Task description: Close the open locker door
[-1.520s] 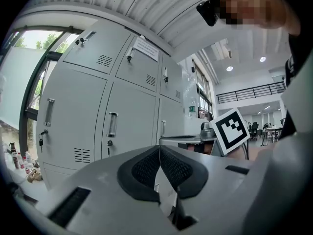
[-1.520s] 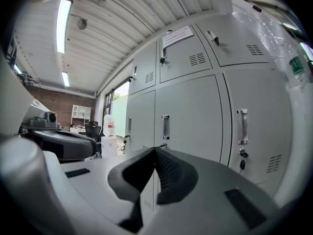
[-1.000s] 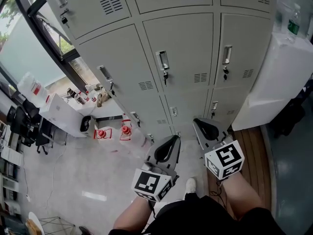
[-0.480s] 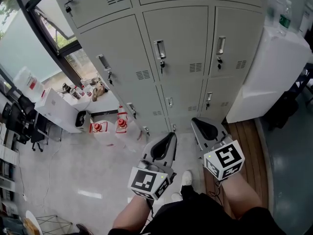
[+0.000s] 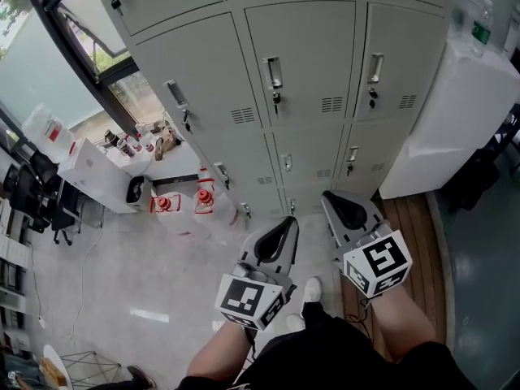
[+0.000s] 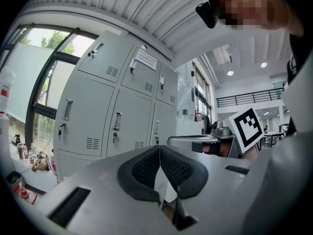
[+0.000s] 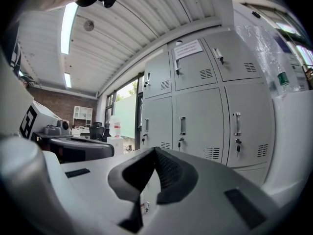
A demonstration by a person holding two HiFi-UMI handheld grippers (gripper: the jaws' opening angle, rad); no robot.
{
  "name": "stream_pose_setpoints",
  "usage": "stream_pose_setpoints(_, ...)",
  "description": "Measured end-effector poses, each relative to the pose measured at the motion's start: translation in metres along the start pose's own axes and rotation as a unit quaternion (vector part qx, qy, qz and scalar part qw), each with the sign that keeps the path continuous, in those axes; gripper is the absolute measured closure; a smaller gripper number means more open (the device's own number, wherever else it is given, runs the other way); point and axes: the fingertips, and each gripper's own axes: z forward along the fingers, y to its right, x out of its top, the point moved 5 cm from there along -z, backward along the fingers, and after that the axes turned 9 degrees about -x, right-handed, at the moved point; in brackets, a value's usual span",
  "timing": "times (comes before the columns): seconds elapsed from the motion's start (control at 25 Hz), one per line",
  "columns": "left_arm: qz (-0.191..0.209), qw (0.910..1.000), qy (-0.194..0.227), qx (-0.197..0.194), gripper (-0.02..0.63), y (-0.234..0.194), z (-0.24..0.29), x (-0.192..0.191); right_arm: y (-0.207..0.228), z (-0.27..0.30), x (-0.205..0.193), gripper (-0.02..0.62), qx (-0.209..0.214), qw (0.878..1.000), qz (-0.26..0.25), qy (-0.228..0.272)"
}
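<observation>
The left gripper had its jaws pressed together, nothing between the pads. The right gripper was the same, clamped tight and empty. Both pointed roughly level at the grey lockers, apart from them, side by side above the pale floor. Every locker door in sight looked flush with its frame, and which one was the open one I couldn't tell from these angles. A white cabinet stood at the bank's right end, a window to its left.

Measured against the locker bank, the left gripper and the right gripper have each withdrawn slightly, standing farther from its doors.
</observation>
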Motion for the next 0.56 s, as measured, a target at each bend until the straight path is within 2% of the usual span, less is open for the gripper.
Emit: stream_pose_setpoints(0.56,0.002,0.9994,0.032,0.011,0.589,-0.015,-0.027,0.013,-0.028,0.004,0.011,0.542,0.009,1.000,-0.013,-0.003)
